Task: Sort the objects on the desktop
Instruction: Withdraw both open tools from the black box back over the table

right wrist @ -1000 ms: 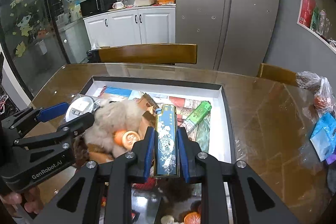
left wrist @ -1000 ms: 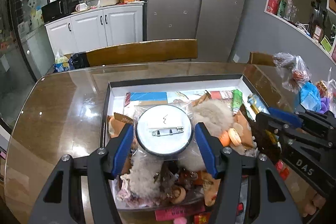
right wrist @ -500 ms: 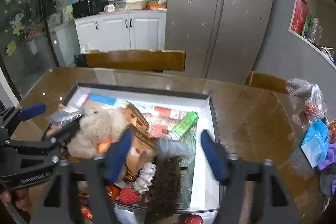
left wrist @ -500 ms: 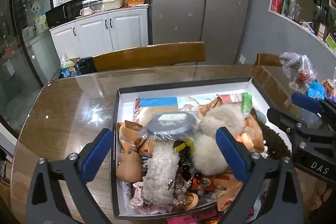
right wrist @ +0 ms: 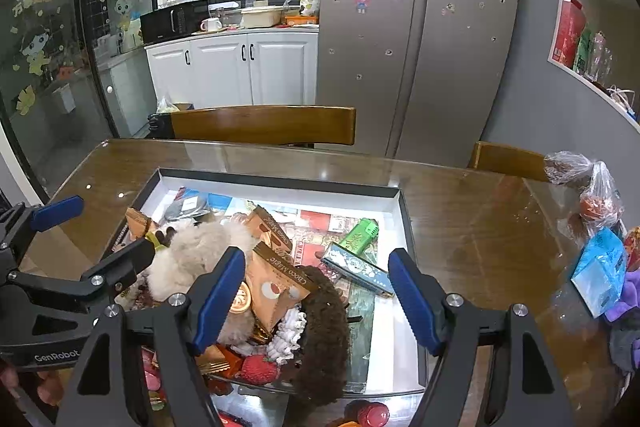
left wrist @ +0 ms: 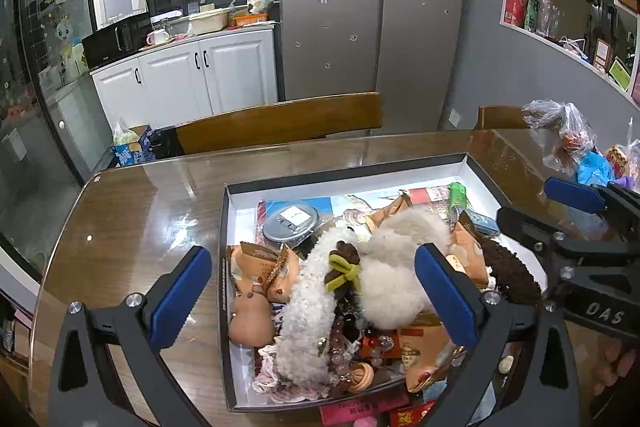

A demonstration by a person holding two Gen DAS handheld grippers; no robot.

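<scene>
- Left gripper (left wrist: 312,295): jaws wide apart, empty, over the box (left wrist: 360,171).
- Right gripper (right wrist: 316,293): jaws wide apart, empty.
- Round tin (left wrist: 291,223): in box, 11 o'clock corner.
- Blue patterned case (right wrist: 357,269): in box, 2 o'clock of the brown fuzzy item (right wrist: 324,327), beside the green tube (right wrist: 360,235).

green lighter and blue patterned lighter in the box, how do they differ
The green lighter is plain bright green; the blue lighter has a white pattern and a gold end. The green lighter lies farther back, pointing toward the box's far right corner, while the blue lighter lies nearer, angled across it toward the right wall. The blue lighter looks longer and flatter. Both lie flat on the printed paper, free of both open grippers.
</scene>
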